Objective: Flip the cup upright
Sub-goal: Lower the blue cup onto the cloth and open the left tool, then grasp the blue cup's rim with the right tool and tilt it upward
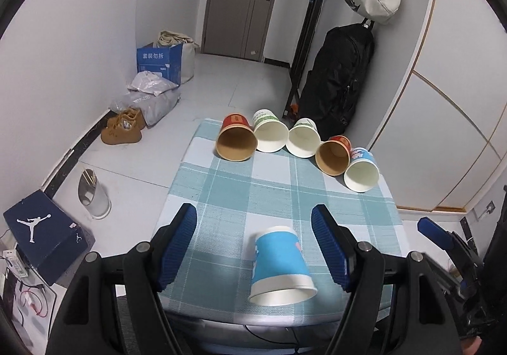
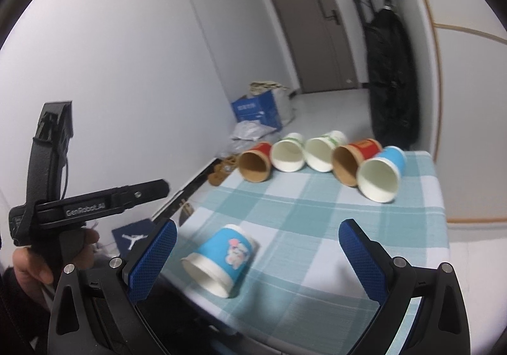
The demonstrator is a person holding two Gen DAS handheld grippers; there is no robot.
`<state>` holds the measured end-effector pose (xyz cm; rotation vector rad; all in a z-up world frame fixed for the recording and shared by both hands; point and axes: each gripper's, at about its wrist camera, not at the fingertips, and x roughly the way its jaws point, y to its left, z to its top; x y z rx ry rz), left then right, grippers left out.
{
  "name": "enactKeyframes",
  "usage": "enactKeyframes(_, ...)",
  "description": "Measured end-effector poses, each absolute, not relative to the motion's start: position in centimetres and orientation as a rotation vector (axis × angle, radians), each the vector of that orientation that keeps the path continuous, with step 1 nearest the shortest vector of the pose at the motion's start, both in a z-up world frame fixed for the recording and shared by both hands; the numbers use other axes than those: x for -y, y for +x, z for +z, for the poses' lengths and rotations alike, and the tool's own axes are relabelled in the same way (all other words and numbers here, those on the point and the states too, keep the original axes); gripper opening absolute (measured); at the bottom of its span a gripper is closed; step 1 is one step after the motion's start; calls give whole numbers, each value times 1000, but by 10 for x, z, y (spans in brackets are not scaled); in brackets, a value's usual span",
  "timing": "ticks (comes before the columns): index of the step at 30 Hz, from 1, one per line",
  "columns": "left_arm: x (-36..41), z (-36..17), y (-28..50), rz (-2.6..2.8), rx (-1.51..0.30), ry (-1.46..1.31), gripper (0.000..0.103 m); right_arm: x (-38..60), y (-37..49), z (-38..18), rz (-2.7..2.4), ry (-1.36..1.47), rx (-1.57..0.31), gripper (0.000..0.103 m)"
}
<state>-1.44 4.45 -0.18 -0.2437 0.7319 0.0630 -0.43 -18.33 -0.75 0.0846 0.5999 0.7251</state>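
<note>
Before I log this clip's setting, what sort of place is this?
Probably a home entryway or small room: a door at the far end, shoes on the floor, and a backpack hanging by the wall.

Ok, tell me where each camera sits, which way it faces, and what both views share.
Left wrist: sits behind the open left tongs, looking across the teal checked tablecloth toward the grey door; the right tongs' blue tip shows at the right edge.
Right wrist: sits behind the open right tongs, facing the same table obliquely; the person's left hand holding the other handle shows at the left.
Shared: the near blue paper cup lying on its side and the far row of five tipped paper cups.
</note>
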Motion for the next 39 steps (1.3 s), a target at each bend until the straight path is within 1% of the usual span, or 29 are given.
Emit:
enactKeyframes(7, -58, -9, -15, 81, -735, -298, 71, 153, -11, -22, 790, -16, -658, 103)
enactKeyframes(16, -63, -10, -12, 29, -762, -346, 71, 146, -4, -37, 787, -21, -727, 100)
enactKeyframes(19, -66, -11, -12, 22, -765, -366, 71, 138, -5, -43, 795, -45, -757, 92)
enactKeyframes(21, -69, -13, -10, 17, -782, -388, 71, 130, -5, -49, 797, -78, -784, 83)
enactKeyframes(23, -73, -16, -8, 15, -799, -411, 71, 124, -4, -56, 801, -96, -814, 75)
enactKeyframes(31, -86, -20, -7, 6, -825, -481, 71, 109, -4, -67, 791, -154, -825, 69)
enactKeyframes(32, -86, -21, -6, 7, -830, -486, 71, 108, -5, -68, 787, -161, -824, 65)
enactKeyframes(33, -86, -21, -6, 7, -836, -487, 71, 106, -4, -69, 783, -168, -824, 59)
enactKeyframes(35, -85, -22, -5, 8, -843, -483, 71, 103, -4, -70, 772, -185, -826, 54)
enactKeyframes(37, -84, -22, -4, 1, -848, -478, 71, 102, -3, -70, 766, -197, -818, 53)
enactKeyframes(38, -84, -22, -4, 0, -849, -476, 71, 101, -3, -70, 767, -207, -816, 48)
enactKeyframes(39, -83, -22, -4, 3, -850, -470, 71, 99, -3, -69, 762, -223, -808, 40)
